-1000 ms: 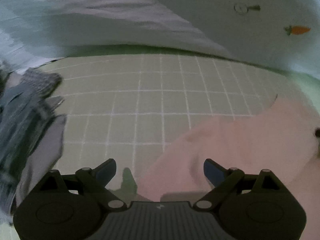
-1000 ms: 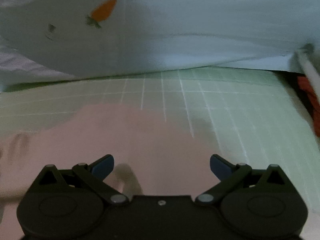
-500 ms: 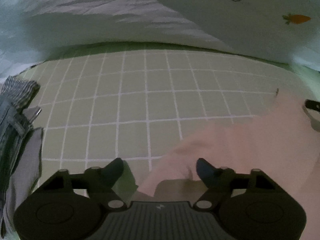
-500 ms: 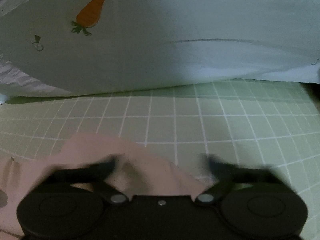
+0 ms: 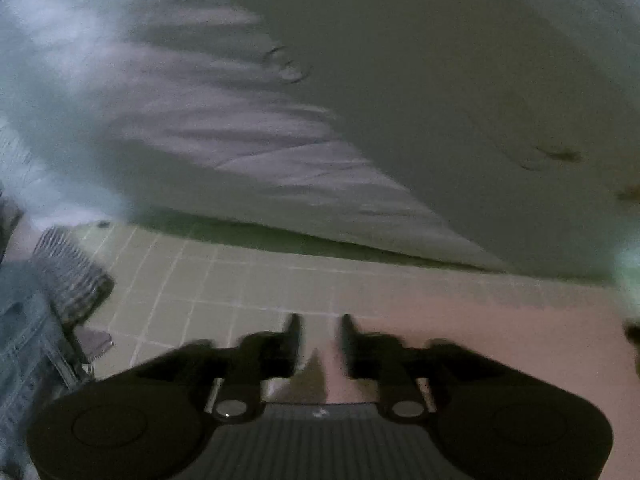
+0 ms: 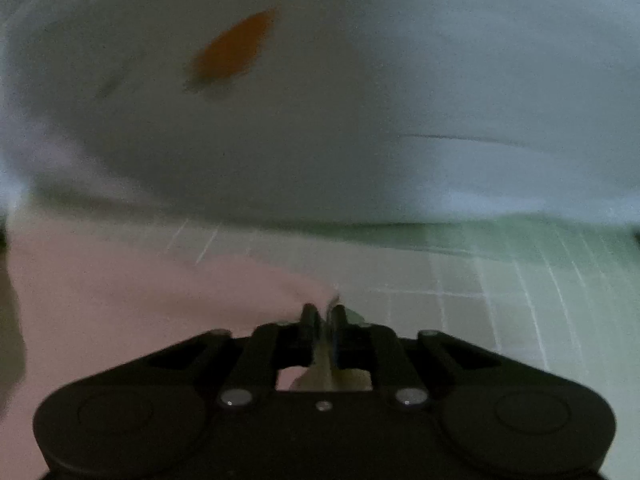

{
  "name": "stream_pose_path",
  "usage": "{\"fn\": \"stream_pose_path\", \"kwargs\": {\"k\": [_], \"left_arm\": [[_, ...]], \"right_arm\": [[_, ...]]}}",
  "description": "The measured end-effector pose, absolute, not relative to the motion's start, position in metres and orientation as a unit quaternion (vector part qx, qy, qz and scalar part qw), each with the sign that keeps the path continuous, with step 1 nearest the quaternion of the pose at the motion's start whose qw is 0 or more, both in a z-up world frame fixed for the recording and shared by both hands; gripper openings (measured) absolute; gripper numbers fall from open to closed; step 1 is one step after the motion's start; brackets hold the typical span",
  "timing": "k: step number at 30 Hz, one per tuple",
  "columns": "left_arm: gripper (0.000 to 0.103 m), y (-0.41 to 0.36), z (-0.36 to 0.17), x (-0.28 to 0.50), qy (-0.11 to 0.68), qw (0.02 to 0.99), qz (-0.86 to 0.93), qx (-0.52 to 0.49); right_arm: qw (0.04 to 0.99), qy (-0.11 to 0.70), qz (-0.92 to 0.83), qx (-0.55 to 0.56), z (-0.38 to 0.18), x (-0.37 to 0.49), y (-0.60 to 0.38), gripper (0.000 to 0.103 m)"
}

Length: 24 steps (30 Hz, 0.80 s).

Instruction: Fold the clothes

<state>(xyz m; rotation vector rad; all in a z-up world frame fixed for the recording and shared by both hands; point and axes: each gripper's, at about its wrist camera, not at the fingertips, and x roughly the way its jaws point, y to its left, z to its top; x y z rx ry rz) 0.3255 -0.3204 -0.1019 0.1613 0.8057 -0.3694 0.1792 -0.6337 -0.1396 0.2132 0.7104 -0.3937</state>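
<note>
Pink garment (image 6: pixel 132 300) is lying on the green gridded sheet (image 6: pixel 500 280); both grippers' jaws are closing, the right gripper (image 6: pixel 324 314) pinching its edge, the left gripper (image 5: pixel 318 340) narrowing around a corner.

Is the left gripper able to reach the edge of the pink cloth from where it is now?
Probably yes. The left gripper is right at the pink cloth's edge on the green grid mat; its jaws are closing with the edge between them. Nothing blocks it; the striped clothes lie off to the side.
</note>
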Motion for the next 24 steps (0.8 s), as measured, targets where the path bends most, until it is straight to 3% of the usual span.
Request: {"fn": "stream_pose_path", "kwargs": {"k": [1,3,4,5,6,12,16,24], "left_arm": [[0.032,-0.322,-0.102,0.324,0.390,0.900,-0.173,0.085],[0.053,-0.316,-0.099,0.309,0.380,0.900,-0.191,0.098],[0.074,-0.308,-0.099,0.300,0.378,0.899,-0.196,0.102],[0.082,-0.299,-0.099,0.290,0.381,0.898,-0.192,0.109],[0.082,-0.289,-0.099,0.279,0.385,0.897,-0.185,0.114],[0.083,-0.193,-0.107,0.203,0.461,0.878,-0.113,0.064],[0.086,-0.134,-0.107,0.158,0.481,0.873,-0.055,0.049],[0.089,-0.042,-0.109,0.113,0.498,0.867,0.026,-0.014]], "right_arm": [[0.904,0.354,-0.219,0.099,-0.139,0.181,-0.633,0.058],[0.899,0.353,-0.245,0.077,-0.133,0.176,-0.626,0.062],[0.902,0.347,-0.248,0.065,-0.128,0.169,-0.620,0.071],[0.902,0.344,-0.252,0.063,-0.123,0.159,-0.613,0.079],[0.901,0.346,-0.254,0.065,-0.121,0.148,-0.607,0.091],[0.879,0.400,-0.236,0.106,-0.136,0.067,-0.554,0.099],[0.863,0.429,-0.224,0.145,-0.146,0.019,-0.514,0.100],[0.860,0.460,-0.199,0.098,-0.137,-0.019,-0.452,0.100]]}}
